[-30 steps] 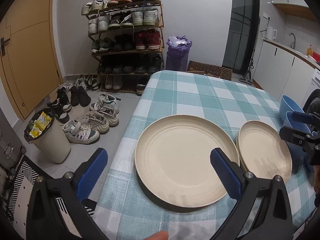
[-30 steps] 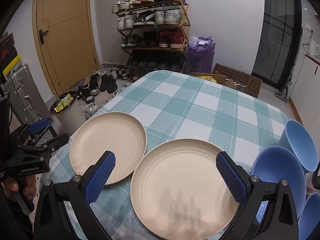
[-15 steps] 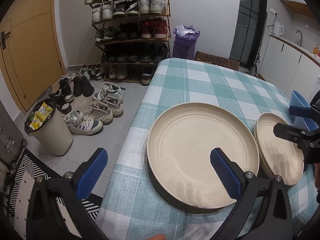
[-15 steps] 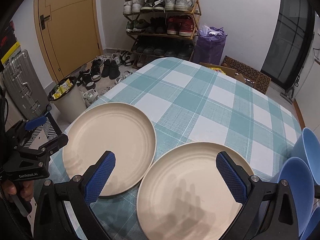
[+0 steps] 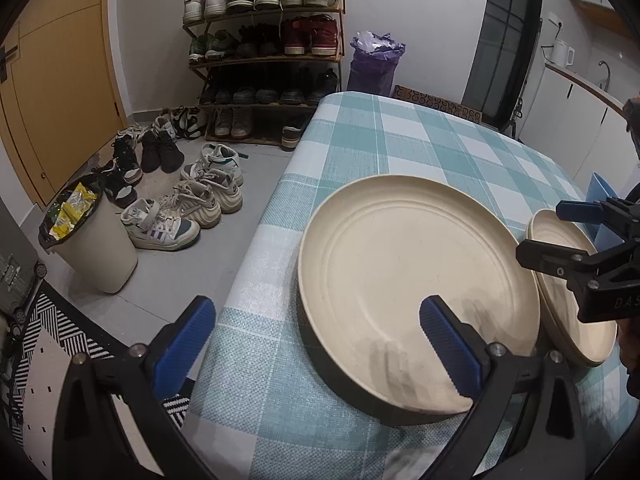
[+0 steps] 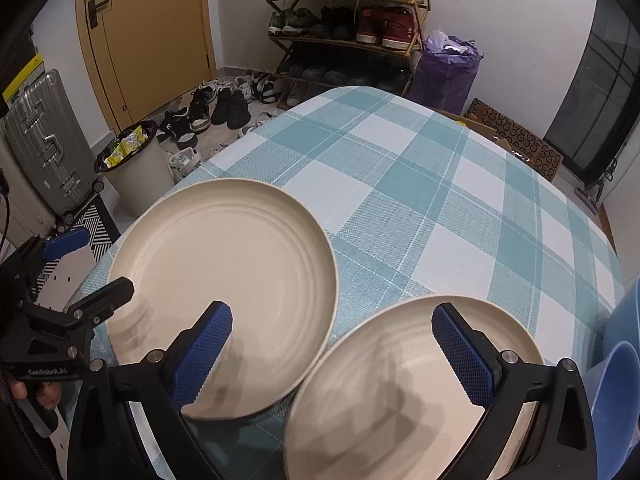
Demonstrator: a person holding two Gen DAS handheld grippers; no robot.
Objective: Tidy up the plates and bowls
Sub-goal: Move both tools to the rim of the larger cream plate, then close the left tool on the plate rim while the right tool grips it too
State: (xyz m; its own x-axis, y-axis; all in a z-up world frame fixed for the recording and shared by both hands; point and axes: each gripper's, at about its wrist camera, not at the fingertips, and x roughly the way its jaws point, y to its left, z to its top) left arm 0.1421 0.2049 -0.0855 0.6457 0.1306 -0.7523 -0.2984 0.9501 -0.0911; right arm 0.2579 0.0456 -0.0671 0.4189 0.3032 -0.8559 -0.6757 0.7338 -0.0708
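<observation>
both plates sit side by side on the desk [image 6: 400,184]: the left plate [image 5: 416,276] lies just ahead of the open, empty left hand-held gripper [image 5: 320,352], the right plate [image 6: 404,392] under the open, empty right hand-held gripper [image 6: 332,354].

My right finger [image 5: 448,350] hides part of the left plate [image 5: 416,276]. The frame's bottom edge cuts off the right plate [image 6: 400,392]. The blue bowls [image 6: 616,380] run off the right edge; their count stays unclear.
</observation>
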